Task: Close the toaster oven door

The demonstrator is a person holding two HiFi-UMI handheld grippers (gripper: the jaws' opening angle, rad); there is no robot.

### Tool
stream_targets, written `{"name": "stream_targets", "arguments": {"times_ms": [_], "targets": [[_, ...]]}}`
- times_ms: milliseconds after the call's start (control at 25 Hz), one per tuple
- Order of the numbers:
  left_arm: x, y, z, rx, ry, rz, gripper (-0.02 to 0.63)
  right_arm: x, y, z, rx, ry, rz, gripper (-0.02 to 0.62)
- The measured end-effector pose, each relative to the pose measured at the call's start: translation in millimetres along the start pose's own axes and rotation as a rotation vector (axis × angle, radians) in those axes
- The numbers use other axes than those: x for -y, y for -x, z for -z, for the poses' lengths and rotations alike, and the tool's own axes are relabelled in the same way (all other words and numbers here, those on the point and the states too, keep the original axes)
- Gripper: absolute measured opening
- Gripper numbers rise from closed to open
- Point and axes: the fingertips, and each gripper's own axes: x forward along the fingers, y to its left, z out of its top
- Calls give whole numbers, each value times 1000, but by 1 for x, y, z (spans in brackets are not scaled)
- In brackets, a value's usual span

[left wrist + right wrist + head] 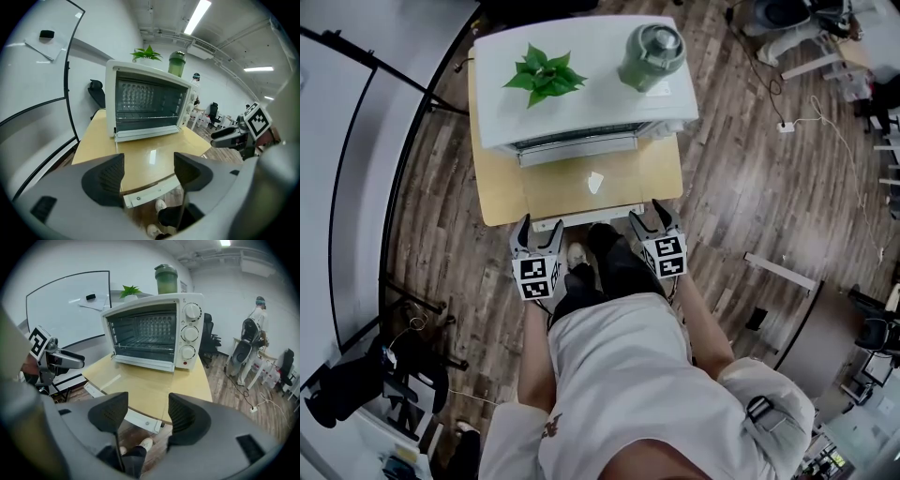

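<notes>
Toaster oven (591,108) sat at upper centre of the head view, its glass door (581,183) folded down flat toward the person; closing judged not yet begun. Left gripper (540,226) and right gripper (649,216) were both released and empty, poised at mid-frame just short of the door handle (586,221).

The person stood at the near edge of the bench (502,192), with both forearms (534,347) reaching forward and down, one on each side of the torso. The left gripper (536,226) was held just at that edge, toward the bench's left half. Its jaws stood well apart with nothing between them, tips pointing toward the bench. The right gripper (652,217) was held at the same edge, toward the bench's right half, its jaws likewise apart and empty. The two grippers were well apart, about level with each other, marker cubes facing up.
</notes>
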Motion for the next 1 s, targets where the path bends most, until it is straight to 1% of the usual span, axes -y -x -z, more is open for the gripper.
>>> {"name": "stream_targets", "arguments": {"times_ms": [720, 1000], "targets": [[-22, -34, 75, -168, 109, -16, 362, 7, -41, 48, -104, -76, -23, 307], [-22, -40, 90, -201, 158, -4, 365, 7, -50, 60, -131, -120, -41, 314]]}}
